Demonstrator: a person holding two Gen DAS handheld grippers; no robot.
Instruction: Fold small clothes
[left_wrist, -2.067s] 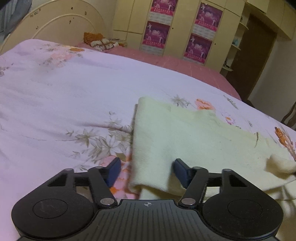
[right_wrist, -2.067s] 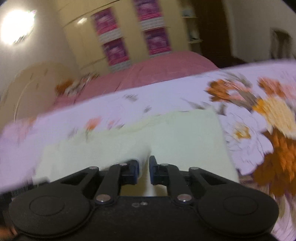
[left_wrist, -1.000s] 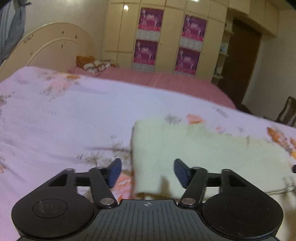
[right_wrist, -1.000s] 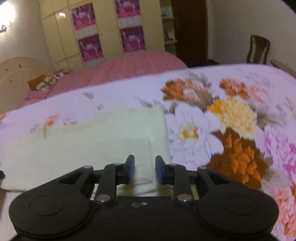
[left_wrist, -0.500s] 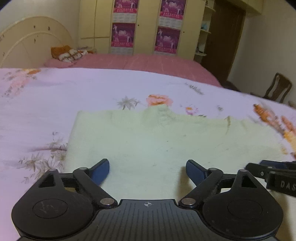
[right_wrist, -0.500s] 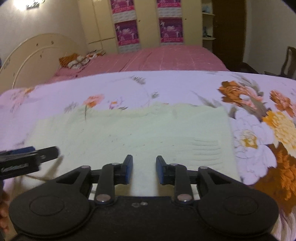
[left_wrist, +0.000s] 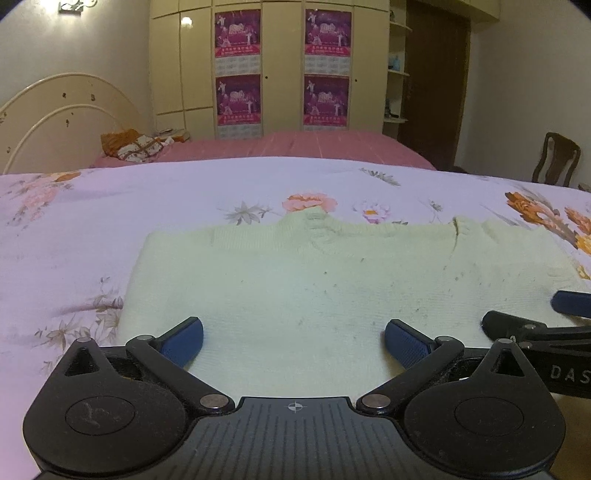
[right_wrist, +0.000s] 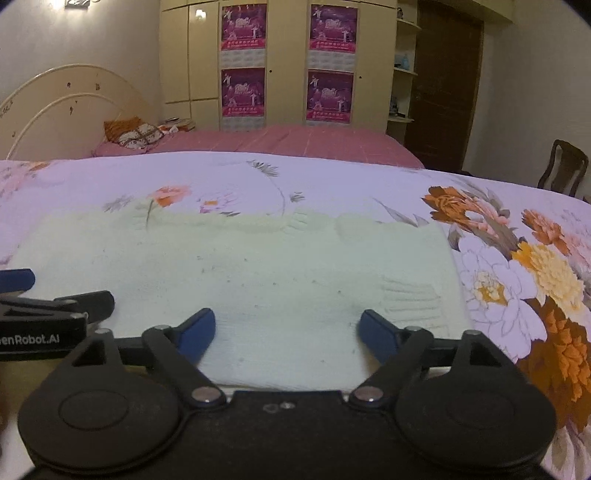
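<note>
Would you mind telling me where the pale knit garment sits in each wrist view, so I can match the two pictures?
Left wrist: pale knit garment fills the lower middle, running off right, beneath the left gripper.
Right wrist: garment spans lower left to centre, beneath the right gripper.
Shared landmark: four purple posters on the wardrobe.

Left claw (left_wrist: 293, 341) tilts downward with its jaws just swung wide apart, gripping nothing. Right claw (right_wrist: 286, 334) sits close at its side, also angled down, jaws just opened, clamping nothing.

Dim warm wall lamp (left_wrist: 75, 4) upper left; sharp, fisheye-curved edges.
</note>
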